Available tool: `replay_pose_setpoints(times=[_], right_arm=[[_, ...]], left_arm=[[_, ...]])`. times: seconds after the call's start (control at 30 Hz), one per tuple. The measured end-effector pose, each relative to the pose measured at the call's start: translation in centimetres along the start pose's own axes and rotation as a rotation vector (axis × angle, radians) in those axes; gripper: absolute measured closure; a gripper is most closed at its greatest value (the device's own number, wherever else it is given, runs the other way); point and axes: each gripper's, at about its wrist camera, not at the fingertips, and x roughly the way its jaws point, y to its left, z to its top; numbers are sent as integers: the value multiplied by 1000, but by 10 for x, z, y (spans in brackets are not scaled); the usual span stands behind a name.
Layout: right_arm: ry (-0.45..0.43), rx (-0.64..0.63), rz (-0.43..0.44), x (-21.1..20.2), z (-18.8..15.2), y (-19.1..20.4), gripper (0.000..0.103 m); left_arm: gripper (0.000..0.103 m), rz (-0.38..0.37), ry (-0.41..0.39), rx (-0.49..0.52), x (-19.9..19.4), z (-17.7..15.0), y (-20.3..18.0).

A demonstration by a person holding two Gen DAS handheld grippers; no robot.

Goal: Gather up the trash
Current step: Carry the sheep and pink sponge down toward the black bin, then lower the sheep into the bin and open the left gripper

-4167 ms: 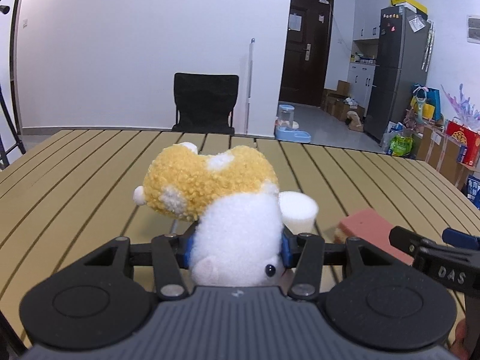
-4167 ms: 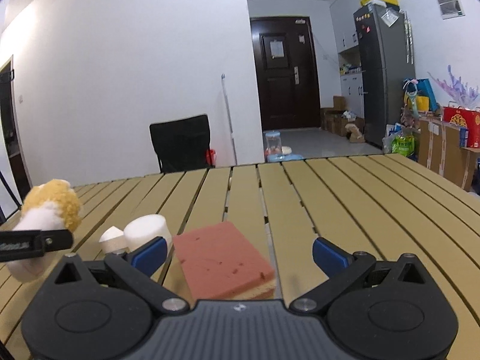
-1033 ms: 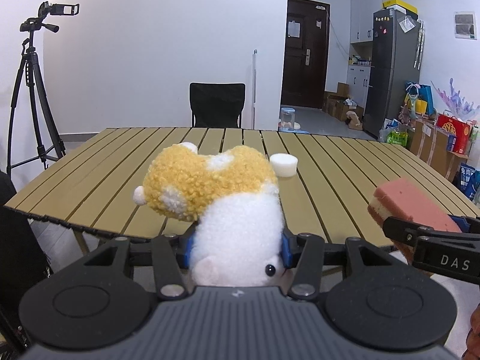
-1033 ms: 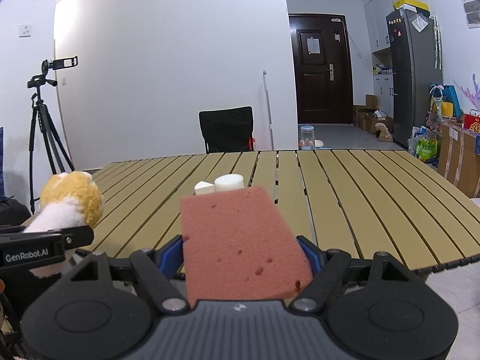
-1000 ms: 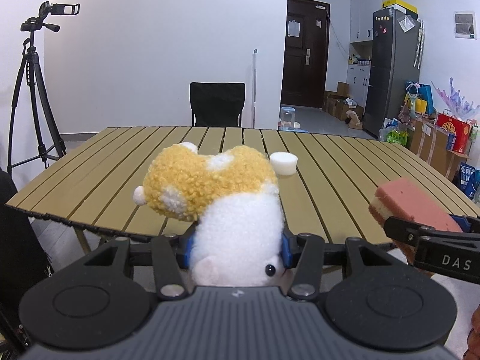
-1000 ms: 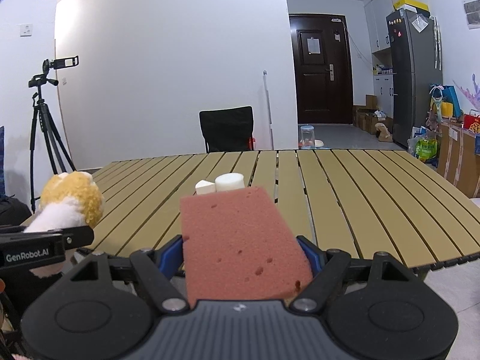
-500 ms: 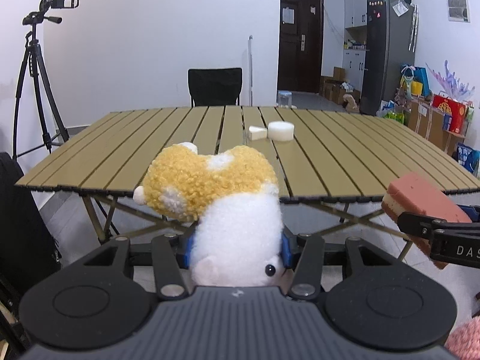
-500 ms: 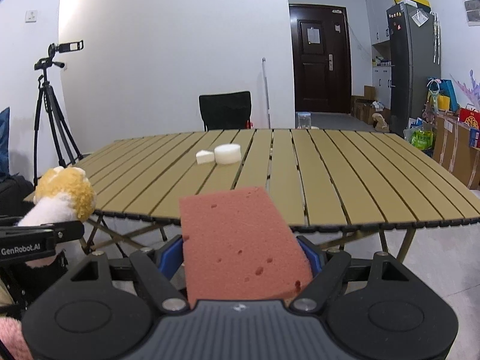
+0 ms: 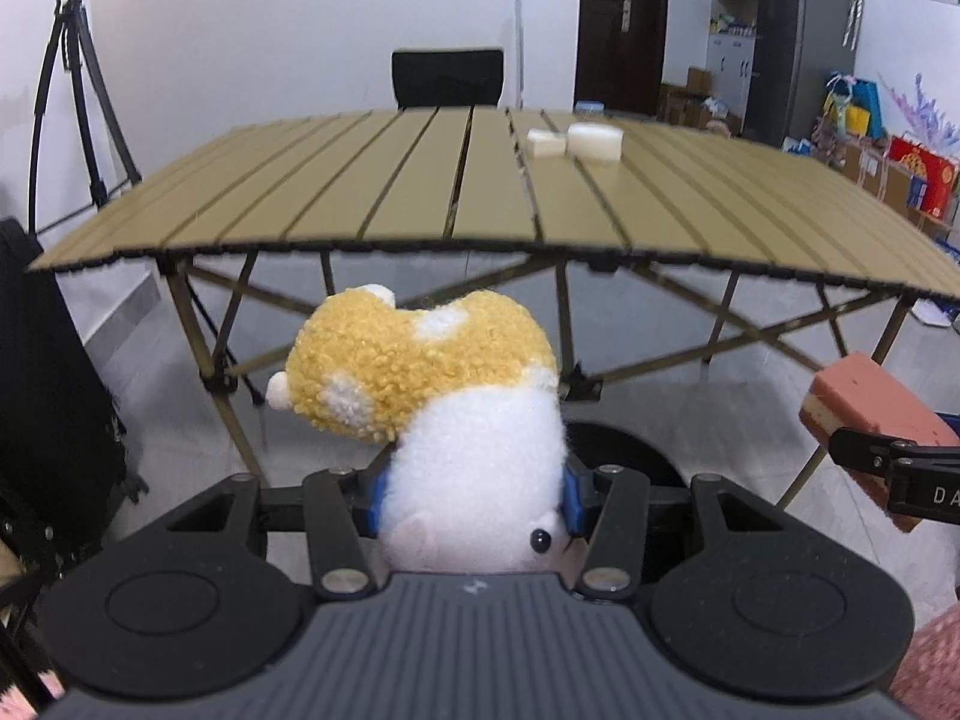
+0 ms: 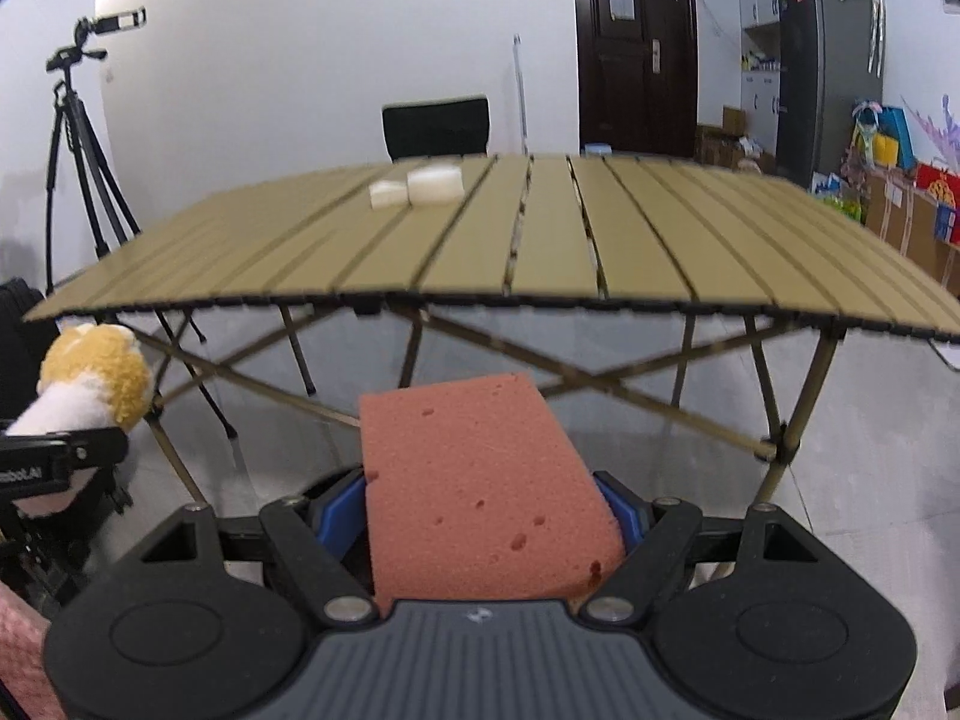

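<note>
My left gripper (image 9: 474,495) is shut on a yellow and white plush toy (image 9: 444,408) and holds it below and in front of the slatted table (image 9: 360,210). A dark round opening (image 9: 624,456) shows just behind the toy, low down. My right gripper (image 10: 486,516) is shut on a pink sponge (image 10: 480,486), also below table height; the sponge shows at the right in the left wrist view (image 9: 870,414). The plush toy shows at the left in the right wrist view (image 10: 90,387). Two white foam pieces (image 9: 576,141) lie on the table's far part (image 10: 420,186).
The table's crossed legs (image 10: 600,384) stand ahead of both grippers. A tripod (image 9: 78,90) stands at the left, a black chair (image 9: 447,78) behind the table. A black bag (image 9: 48,372) is at the left. Boxes and a fridge (image 10: 828,60) are at the right.
Both grippers have pulled back from the table and dropped below its top, each still holding its object. The table edge now sits above them.
</note>
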Motion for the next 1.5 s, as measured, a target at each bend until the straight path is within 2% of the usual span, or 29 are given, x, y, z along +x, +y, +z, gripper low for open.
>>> replay_pose_setpoints(times=[0.4, 0.8, 1.13, 1.5], right_arm=[[146, 24, -48, 55, -42, -10, 26], [264, 79, -123, 100, -68, -33, 26], [314, 98, -139, 119, -77, -40, 26], [329, 124, -155, 125, -81, -51, 26]], left_arm=[[52, 28, 157, -34, 63, -37, 16], [52, 63, 310, -52, 118, -57, 31], [52, 86, 362, -69, 139, -54, 32], [52, 68, 381, -56, 154, -45, 15]])
